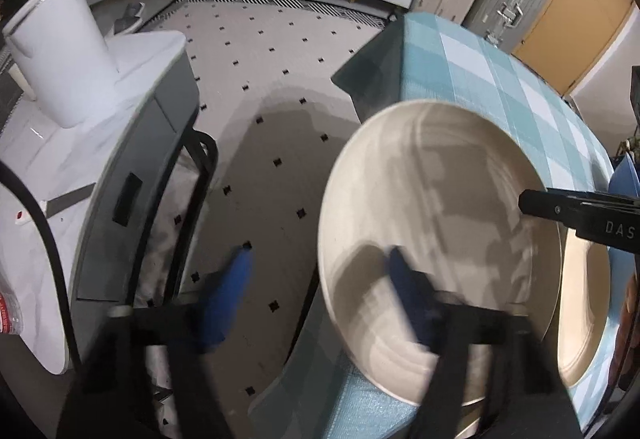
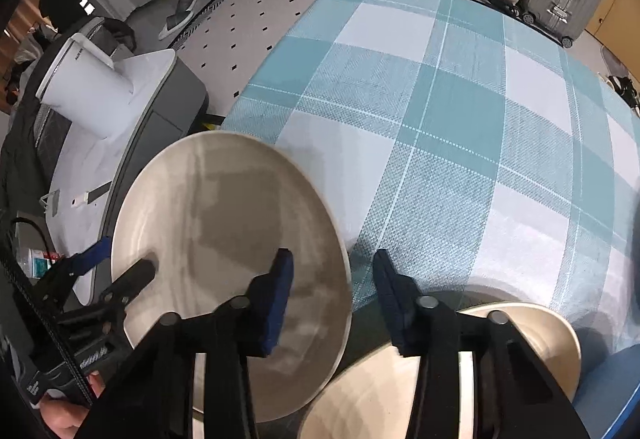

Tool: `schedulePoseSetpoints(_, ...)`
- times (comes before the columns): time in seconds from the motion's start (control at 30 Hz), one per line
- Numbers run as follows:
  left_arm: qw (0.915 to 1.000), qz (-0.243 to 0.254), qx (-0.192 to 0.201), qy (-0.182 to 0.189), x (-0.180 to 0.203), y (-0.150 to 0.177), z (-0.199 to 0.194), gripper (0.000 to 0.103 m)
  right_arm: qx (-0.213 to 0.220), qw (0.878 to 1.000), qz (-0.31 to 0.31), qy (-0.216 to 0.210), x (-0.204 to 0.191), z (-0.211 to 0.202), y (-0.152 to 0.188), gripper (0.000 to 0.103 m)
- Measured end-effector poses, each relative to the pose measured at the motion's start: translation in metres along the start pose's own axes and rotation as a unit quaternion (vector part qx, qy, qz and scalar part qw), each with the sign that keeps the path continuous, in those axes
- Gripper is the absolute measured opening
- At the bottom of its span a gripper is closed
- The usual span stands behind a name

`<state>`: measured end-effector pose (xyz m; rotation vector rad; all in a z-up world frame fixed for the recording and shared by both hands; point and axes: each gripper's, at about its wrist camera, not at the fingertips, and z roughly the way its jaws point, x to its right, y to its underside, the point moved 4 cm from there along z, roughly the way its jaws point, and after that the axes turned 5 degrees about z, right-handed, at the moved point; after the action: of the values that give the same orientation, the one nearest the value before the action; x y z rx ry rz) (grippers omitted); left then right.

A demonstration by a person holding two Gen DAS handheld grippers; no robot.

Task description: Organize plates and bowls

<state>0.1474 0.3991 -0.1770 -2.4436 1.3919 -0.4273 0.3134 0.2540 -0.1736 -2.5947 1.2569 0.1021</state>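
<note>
The left tool point(image 1: 320, 303) stands spread, one finger over the cream plate point(image 1: 436, 239) – probably steadying it – while the right tool point(image 2: 332, 303) gapes beside.

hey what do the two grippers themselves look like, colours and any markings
Both the left gripper and the right gripper have black angular frames with round silver pivot bolts, and tapered fingers covered in blue pads. One black finger shows white lettering reading "DAS". A black cable runs beside the left one.

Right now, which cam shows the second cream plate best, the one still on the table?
Right wrist: the second cream plate lies beneath the right gripper, top face visible. Left wrist shows only an edge sliver behind the tilted plate.
</note>
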Motion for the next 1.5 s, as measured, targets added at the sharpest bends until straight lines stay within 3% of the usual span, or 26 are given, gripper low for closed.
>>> schedulePoseSetpoints(0.1,0.9999,-0.002,0.004,0.011,-0.001,0.000,-0.002,0.043,-0.005,1.000,0.000,0.003,0.001,0.004,0.003,0.022)
schedulePoseSetpoints(0.2,0.9999,0.002,0.004,0.015,0.000,0.000,-0.002,0.039,0.004,1.000,-0.003,0.002,-0.001,0.004,0.005,0.020)
schedulePoseSetpoints(0.33,0.9996,0.011,0.006,0.024,0.005,0.000,-0.003,0.016,0.007,1.000,0.005,0.000,0.001,0.002,0.007,0.017)
schedulePoseSetpoints(0.57,0.9988,0.000,0.004,0.048,0.000,0.001,-0.002,0.012,0.013,0.999,0.029,-0.014,0.010,-0.004,0.007,0.013)
schedulePoseSetpoints(0.77,0.9993,0.011,0.005,0.036,0.005,0.002,-0.004,0.012,0.014,1.000,0.013,-0.003,0.006,-0.006,0.009,0.013)
schedulePoseSetpoints(0.93,0.9987,0.035,0.033,0.014,0.013,-0.001,-0.021,0.012,0.024,1.000,0.014,-0.007,0.007,-0.014,0.009,0.013)
schedulePoseSetpoints(1.5,0.9983,0.027,0.043,0.029,0.021,-0.003,-0.058,0.012,0.046,0.999,0.016,-0.008,0.000,-0.064,0.013,0.012)
